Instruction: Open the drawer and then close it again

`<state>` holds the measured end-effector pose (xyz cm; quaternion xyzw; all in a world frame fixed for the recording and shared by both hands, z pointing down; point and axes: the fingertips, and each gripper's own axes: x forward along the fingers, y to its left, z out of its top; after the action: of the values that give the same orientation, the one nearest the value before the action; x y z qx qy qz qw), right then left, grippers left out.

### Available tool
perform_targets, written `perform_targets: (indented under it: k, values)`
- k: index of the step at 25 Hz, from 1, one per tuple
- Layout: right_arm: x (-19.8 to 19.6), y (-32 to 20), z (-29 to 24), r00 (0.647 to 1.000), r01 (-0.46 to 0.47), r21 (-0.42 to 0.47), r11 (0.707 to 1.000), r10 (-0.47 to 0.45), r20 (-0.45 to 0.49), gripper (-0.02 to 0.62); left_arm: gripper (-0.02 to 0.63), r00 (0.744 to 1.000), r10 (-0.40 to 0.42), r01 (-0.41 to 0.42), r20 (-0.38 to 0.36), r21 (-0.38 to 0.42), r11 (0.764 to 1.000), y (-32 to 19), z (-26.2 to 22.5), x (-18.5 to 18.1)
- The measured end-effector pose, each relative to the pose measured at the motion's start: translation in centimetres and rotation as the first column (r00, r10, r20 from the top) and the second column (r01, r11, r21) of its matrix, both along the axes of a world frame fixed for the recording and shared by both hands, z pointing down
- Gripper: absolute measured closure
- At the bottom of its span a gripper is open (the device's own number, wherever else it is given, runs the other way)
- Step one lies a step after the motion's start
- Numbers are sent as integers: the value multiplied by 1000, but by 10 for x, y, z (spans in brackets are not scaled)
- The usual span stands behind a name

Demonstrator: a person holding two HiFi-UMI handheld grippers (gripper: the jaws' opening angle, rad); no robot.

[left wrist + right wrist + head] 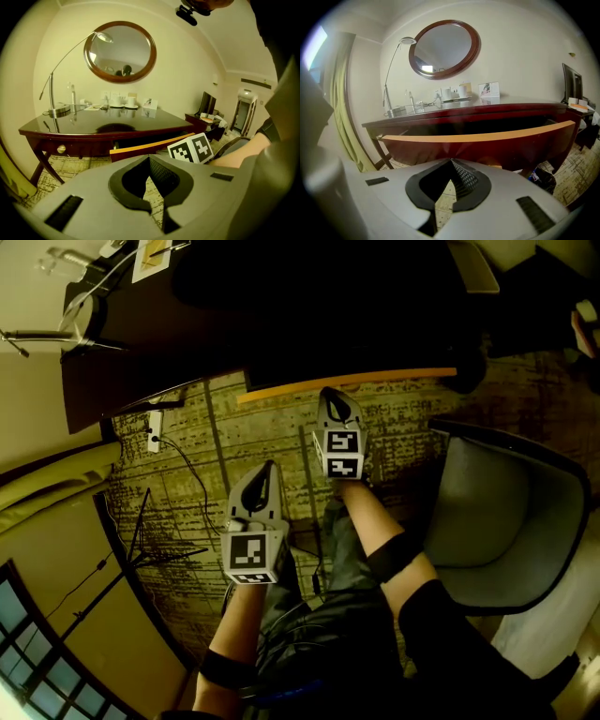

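Observation:
The dark red desk (141,352) has its wide front drawer (347,381) pulled out, its pale wood top edge showing. In the right gripper view the drawer front (487,145) fills the middle, close ahead. My right gripper (336,406) is shut and empty, its tip just short of the drawer's edge. My left gripper (262,480) is also shut with nothing in it, held farther back over the carpet. From the left gripper view the drawer (150,146) lies ahead beyond the right gripper's marker cube (191,148).
A grey armchair (502,517) stands at the right. A power strip and cable (156,432) lie on the patterned carpet at the left, beside a black stand (150,554). A desk lamp (70,70), a round mirror (120,50) and small items sit on or above the desk.

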<state>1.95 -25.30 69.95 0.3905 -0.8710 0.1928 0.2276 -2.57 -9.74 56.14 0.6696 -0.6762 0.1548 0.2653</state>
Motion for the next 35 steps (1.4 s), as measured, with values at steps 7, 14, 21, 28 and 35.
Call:
perform_targets:
  k: [7, 14, 21, 28, 35]
  values:
    - [-19, -43, 2, 999, -31, 13, 999, 31, 14, 595, 603, 999, -45, 46, 11, -7, 999, 1, 4, -15]
    - [-34, -74, 4, 999, -42, 22, 999, 42, 20, 595, 603, 995, -96, 96, 15, -8, 995, -2, 5, -32]
    - [-26, -75, 8, 999, -50, 15, 999, 51, -14, 594, 603, 993, -115, 115, 15, -6, 993, -4, 2, -42]
    - [7, -30, -16, 998, -35, -24, 999, 33, -59, 594, 603, 998, -62, 62, 33, 10, 998, 0, -19, -52]
    - [8, 1, -155, 996, 84, 56, 995, -85, 10, 594, 603, 999, -22, 19, 43, 78, 997, 2, -93, -70]
